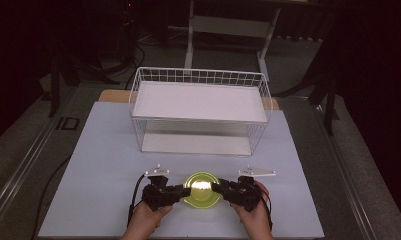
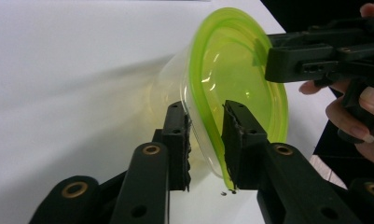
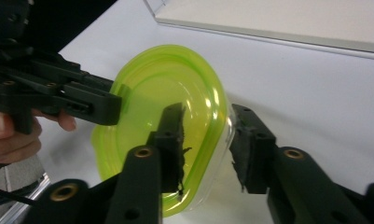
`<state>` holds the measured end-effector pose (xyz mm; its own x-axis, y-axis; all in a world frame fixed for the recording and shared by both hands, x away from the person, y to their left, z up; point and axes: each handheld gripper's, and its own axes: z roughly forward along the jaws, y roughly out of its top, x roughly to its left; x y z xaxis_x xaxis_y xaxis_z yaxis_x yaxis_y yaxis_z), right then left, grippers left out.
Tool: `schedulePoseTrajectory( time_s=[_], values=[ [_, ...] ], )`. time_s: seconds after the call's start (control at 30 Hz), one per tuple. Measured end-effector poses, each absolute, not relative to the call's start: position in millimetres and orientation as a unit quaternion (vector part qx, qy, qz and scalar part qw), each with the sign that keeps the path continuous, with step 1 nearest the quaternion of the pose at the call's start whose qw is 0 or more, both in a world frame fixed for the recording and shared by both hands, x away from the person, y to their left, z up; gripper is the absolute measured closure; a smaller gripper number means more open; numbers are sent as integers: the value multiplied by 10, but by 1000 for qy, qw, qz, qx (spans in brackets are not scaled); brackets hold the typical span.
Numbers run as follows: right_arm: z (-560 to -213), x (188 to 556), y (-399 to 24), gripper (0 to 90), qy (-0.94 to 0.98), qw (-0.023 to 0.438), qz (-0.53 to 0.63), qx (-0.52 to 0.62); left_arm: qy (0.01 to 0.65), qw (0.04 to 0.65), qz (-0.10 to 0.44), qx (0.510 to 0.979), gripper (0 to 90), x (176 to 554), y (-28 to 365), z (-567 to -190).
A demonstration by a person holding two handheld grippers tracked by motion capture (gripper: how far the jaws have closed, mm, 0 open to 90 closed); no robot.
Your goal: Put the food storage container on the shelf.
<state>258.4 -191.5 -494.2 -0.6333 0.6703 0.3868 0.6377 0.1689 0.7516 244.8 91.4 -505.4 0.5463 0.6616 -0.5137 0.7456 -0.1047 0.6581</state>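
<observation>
Container: clear tub, translucent lime-green lid, gripped by both tongs.

From where I stand, a white wire rack sits toward the far side of a pale, matte table top. It carries two flat white boards, an upper shelf and a lower shelf resting down on the table. A strip of light wooden board peeks out behind the table top's far corners. Beyond is grey floor, dim, with the white metal legs of another table frame at the back. A thin black cable curves along the floor at the left.
</observation>
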Motion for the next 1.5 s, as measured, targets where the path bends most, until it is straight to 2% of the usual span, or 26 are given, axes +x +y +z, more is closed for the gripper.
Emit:
schedulePoseTrajectory(
  time_s=[0.03, 0.07, 0.27, 0.7, 1.23, 1.4, 1.5],
  values=[
    [-4942, 2584, -1915, 764, 764, 17, 482, 428, 479, 477, -42, 736, 740, 2427, 934, -5050],
    [-4933, 2524, -1895, 794, 768, 36, 479, 424, 481, 475, -34, 736, 810, 2418, 937, -5039],
    [-4888, 2511, -1852, 797, 770, 48, 477, 421, 473, 476, -15, 742, 816, 2405, 958, -4946],
    [-4466, 2607, -1805, 796, 761, 59, 501, 409, 461, 489, 17, 741, 819, 2465, 1019, -4460],
    [-3678, 2840, -1744, 797, 751, 82, 524, 393, 446, 526, 27, 724, 819, 2694, 1121, -3769],
    [-3565, 2934, -1738, 797, 747, 79, 525, 399, 440, 526, 43, 726, 819, 2788, 1117, -3562],
    [-3499, 3011, -1755, 797, 739, 56, 532, 410, 437, 527, 45, 728, 821, 2838, 1123, -3481]
  ],
)
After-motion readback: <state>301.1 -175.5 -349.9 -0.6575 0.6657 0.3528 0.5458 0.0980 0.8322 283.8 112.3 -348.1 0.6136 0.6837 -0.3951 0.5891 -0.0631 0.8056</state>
